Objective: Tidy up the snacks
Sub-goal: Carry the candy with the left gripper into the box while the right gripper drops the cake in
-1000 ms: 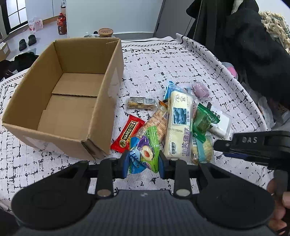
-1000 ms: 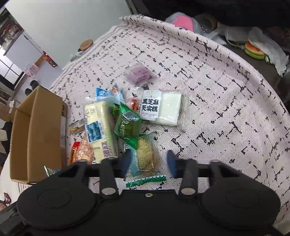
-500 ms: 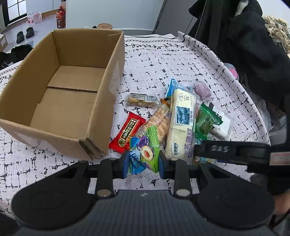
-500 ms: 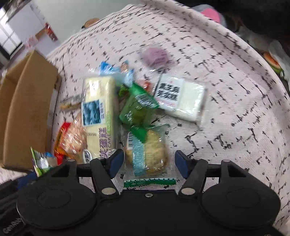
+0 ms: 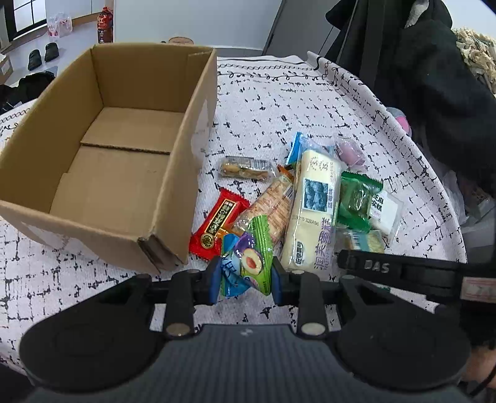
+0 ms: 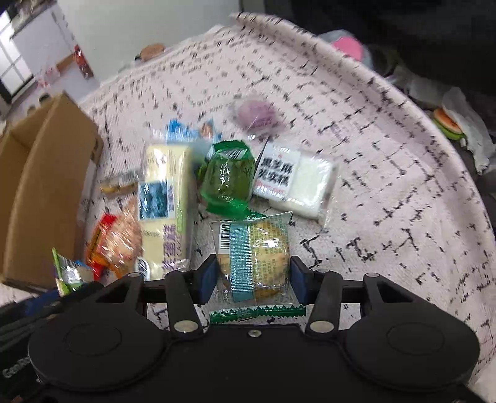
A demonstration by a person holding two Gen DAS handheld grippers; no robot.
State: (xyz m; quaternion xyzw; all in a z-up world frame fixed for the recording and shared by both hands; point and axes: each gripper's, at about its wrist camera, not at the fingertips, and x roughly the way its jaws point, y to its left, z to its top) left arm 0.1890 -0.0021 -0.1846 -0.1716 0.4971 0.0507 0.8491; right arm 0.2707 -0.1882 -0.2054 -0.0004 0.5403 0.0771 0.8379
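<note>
My left gripper (image 5: 245,274) is shut on a green and blue plum sweet packet (image 5: 249,259), held just off the table by the near corner of the open cardboard box (image 5: 198,124). My right gripper (image 6: 252,276) straddles a clear-wrapped round biscuit packet (image 6: 257,248) with a blue band. Its jaws are closing and the pads touch the packet's two sides. The snack pile holds a long cream cake pack (image 5: 313,210), a red packet (image 5: 218,226), a cracker pack (image 5: 272,207), a green packet (image 6: 226,176), a white sesame cake (image 6: 294,183) and a purple sweet (image 6: 257,114).
The box is empty inside and stands left of the pile on a white cloth with black marks (image 5: 272,102). A dark coat (image 5: 434,77) hangs past the table's right edge. A small brown bar (image 5: 245,169) lies between box and pile. A bottle (image 5: 104,24) stands on the floor behind.
My right gripper came in over the biscuit packet, spread its jaws wider, then narrowed them onto it. The left gripper has kept hold of the plum packet and barely moved.
</note>
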